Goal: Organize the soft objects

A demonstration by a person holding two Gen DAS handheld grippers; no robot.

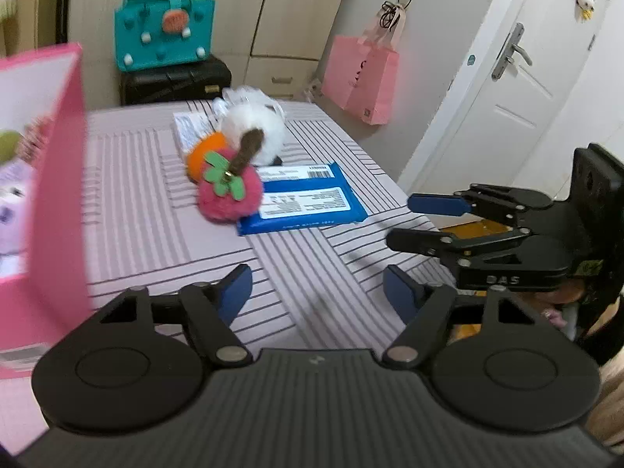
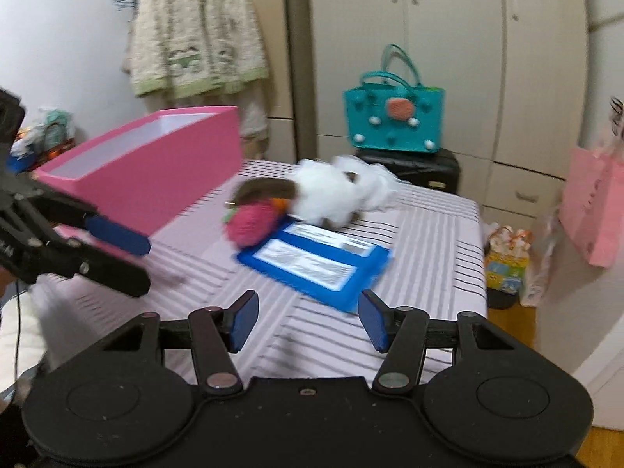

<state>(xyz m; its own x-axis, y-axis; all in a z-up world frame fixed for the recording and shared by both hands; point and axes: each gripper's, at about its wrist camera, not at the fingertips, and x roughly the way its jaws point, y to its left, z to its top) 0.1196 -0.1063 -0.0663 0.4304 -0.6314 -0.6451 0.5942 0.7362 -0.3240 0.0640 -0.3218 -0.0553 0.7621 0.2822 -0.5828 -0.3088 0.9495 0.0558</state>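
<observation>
Both my jaws apart, empty: left gripper [image 1: 316, 292], right gripper [image 2: 308, 319]. Risk: toys [image 1: 230, 191] piled touching, so grabbing 1 drags others off wipes pack [image 1: 308, 202].

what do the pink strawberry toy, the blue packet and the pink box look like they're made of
Strawberry toy: fuzzy plush or felted fibre with a matte nap and flat green felt-like leaves. Blue packet: thin, faintly glossy plastic film, lying flat with printed white labels. Pink box: probably matte card, with straight stiff walls and a white inside.
</observation>
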